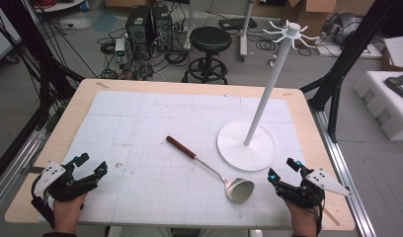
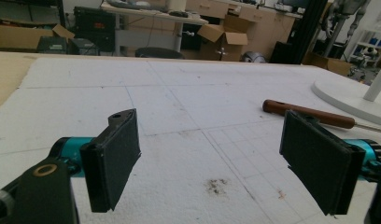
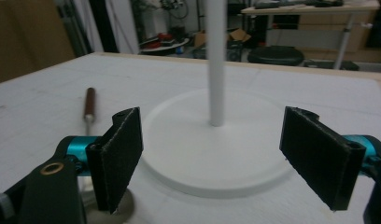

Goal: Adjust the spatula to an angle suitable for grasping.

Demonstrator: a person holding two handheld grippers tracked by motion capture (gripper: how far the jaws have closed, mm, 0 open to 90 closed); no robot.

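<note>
Desk: light wood top, rounded corners. A white gridded foam mat covers most of its surface, leaving a wood border on all sides; the mat carries a dark smudge near the front left. Lying directly on the mat: a ladle with a brown wooden handle and metal bowl, set diagonally near the centre, bowl toward the front right; and a white stand with a round flat base and tall upright pole, just beside the ladle on its right, not touching it.
</note>
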